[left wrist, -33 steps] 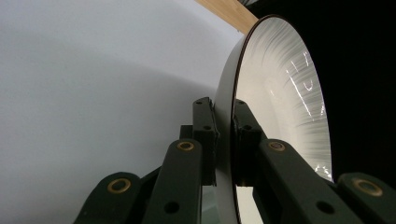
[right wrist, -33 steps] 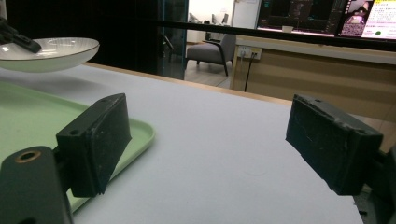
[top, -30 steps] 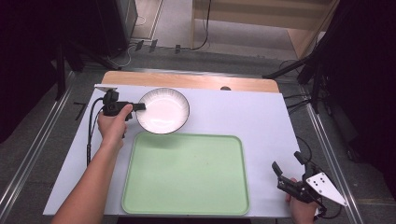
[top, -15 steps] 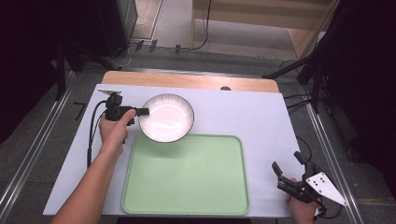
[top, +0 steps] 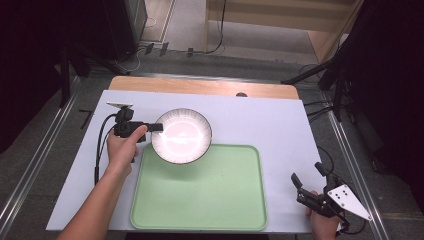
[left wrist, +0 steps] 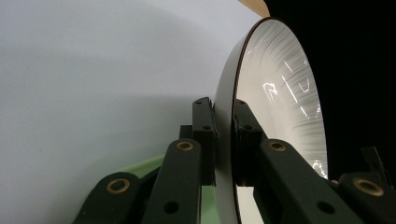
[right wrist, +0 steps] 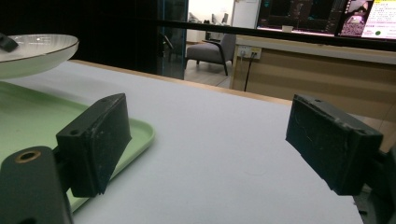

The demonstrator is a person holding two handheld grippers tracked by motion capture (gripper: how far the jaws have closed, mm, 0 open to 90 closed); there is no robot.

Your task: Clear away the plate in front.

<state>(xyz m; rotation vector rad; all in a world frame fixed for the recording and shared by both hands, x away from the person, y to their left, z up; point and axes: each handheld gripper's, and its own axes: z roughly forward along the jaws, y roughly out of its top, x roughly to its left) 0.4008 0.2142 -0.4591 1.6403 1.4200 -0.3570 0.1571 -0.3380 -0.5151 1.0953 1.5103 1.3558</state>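
Carrying the white bowl (top: 182, 135) by its rim, the left gripper (top: 154, 127) has its fingers (left wrist: 204, 135) pinching the bowl's wall, one pad outside and one inside, and the left gripper view shows that clamp square on the thin dark-edged lip. From the high view the bowl sits over the far left corner of the green tray (top: 200, 200), part of it above the tray and part above the white table (top: 270, 120); in the right gripper view the bowl (right wrist: 32, 53) looks lifted clear of the tray surface, though I cannot tell by how much.

So this reads as the transport step: bowl in hand, heading onto the tray, not yet set down. The right gripper (top: 306, 186) waits near the tray's right edge, low by the table's front, its fingers (right wrist: 93, 140) spread wide with nothing between them.

The next move, by my judgement, calls for bringing the bowl further in over the tray's open middle, keeping it level since only one side of the rim is held, lowering it until the base rests flat, and only then letting the fingers part.
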